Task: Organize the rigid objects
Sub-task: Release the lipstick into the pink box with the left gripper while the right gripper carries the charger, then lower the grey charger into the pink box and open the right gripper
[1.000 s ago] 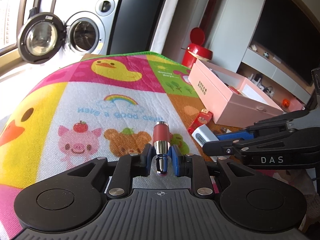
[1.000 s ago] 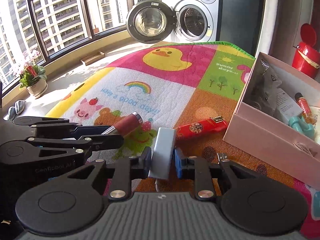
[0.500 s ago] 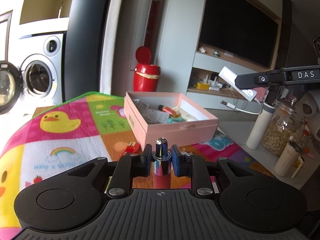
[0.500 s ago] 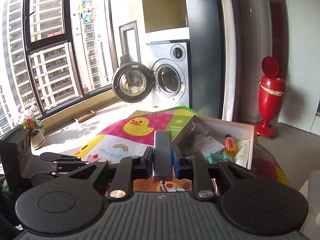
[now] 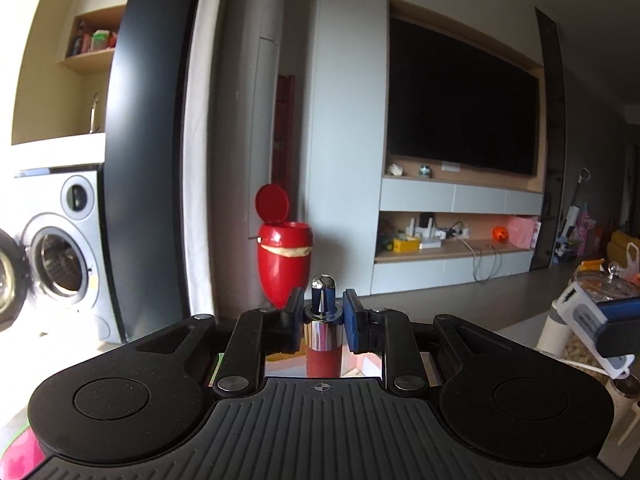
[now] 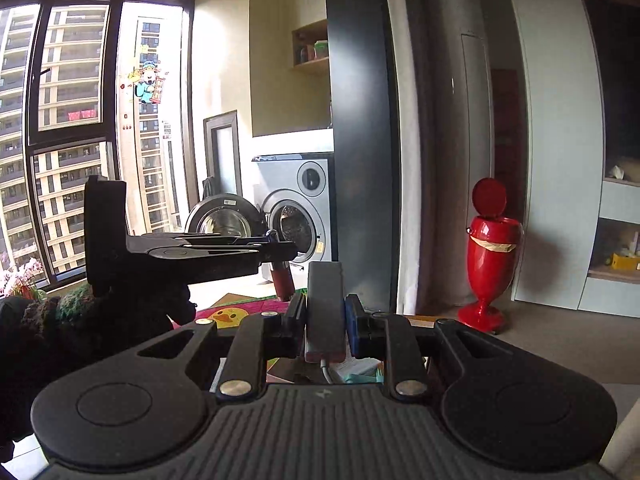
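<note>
My left gripper [image 5: 323, 314] is shut on a lipstick tube [image 5: 322, 340] with a chrome cap and a dull red body, held upright and high above the mat. My right gripper [image 6: 325, 312] is shut on a grey-white power bank [image 6: 325, 308] with a short white cable hanging below it. The left gripper also shows from the side in the right wrist view [image 6: 276, 250], with the lipstick [image 6: 282, 280] hanging under it. The power bank shows at the right edge of the left wrist view [image 5: 588, 316]. The pink box is hidden below both grippers.
A red pedal bin [image 5: 285, 256] with its lid up stands by the wall. A washing machine [image 6: 298, 220] with its door open is at the back left. A strip of the cartoon mat [image 6: 236, 312] shows below. A TV wall unit [image 5: 460, 216] is on the right.
Both grippers have lifted and tilted up from the mat with their objects. The mat, the red lighter and the pink box have dropped out of view.
</note>
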